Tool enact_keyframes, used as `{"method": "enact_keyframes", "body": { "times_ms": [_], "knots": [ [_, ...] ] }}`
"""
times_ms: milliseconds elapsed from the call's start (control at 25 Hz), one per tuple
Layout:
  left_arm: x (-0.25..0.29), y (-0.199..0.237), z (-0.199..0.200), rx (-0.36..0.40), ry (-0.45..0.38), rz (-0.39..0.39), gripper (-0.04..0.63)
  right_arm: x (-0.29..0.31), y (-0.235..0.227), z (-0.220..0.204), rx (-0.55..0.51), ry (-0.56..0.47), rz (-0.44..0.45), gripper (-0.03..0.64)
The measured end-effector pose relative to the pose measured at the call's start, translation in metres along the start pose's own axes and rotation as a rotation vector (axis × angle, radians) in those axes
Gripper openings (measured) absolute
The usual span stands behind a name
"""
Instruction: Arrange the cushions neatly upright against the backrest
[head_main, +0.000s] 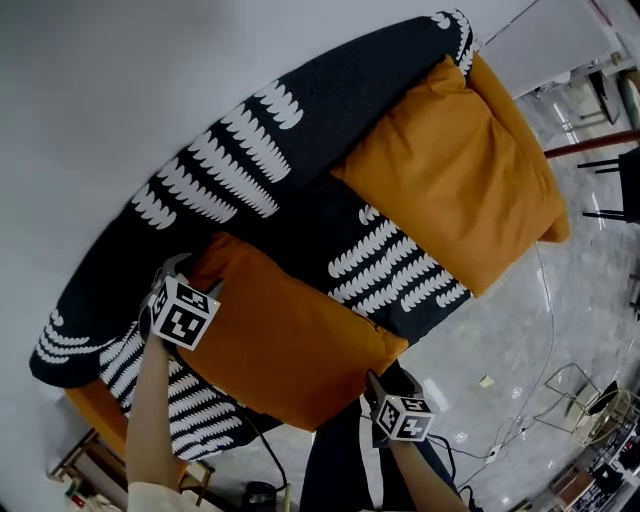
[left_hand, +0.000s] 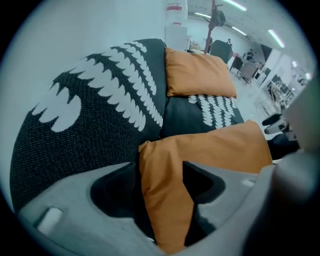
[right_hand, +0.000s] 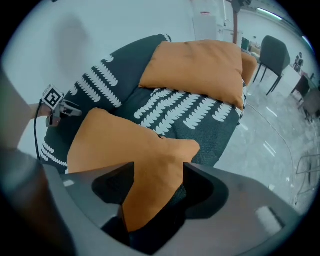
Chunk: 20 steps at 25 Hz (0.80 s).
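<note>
**Desk:** How do the jaws of your left gripper stand?

**Spotter:** They stand wide apart. One corner of the near cushion runs up between them. Its orange fabric lies against the right-hand jaw and a dark gap shows by the other, so you have no squeeze on it.

**Desk:** And your right gripper?

**Spotter:** Much the same. Its jaws are spread wide with the cushion's opposite corner between them, nearer the left-hand jaw. Dark sofa fabric fills the rest of the gap.

**Desk:** Where does the cushion go from your jaws?

**Spotter:** It stretches from one pair of jaws to the other, lying across the near end of the seat. Your left jaws are on the backrest side and your right jaws are at the seat's front edge.

**Desk:** And farther out?

**Spotter:** Ahead of both pairs of jaws comes a bare stretch of white-patterned seat. Past it, the far cushion is propped up at the sofa's far end. Beyond that is the pale, glossy floor.
</note>
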<state>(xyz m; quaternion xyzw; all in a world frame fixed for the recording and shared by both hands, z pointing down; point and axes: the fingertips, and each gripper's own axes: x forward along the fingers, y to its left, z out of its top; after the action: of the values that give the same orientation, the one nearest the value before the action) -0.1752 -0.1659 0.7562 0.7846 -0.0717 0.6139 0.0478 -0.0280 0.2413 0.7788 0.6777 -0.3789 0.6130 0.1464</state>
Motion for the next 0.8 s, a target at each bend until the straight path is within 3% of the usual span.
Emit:
{"method": "enact_keyframes", "body": {
  "times_ms": [320,520,800],
  "knots": [
    [0.038,0.003,-0.010,0.016,0.092,-0.036,0.322,0.025,-0.016,-0.002,0.036,0.046,-0.007,0.379],
    [0.061,0.000,-0.015,0.016,0.127,-0.042,0.322,0.039,-0.019,0.000,-0.030,0.065,0.022,0.407],
    [0.078,-0.012,-0.022,0.043,0.144,-0.019,0.262,0.049,-0.007,-0.001,-0.057,0.081,0.092,0.314]
  ]
}}
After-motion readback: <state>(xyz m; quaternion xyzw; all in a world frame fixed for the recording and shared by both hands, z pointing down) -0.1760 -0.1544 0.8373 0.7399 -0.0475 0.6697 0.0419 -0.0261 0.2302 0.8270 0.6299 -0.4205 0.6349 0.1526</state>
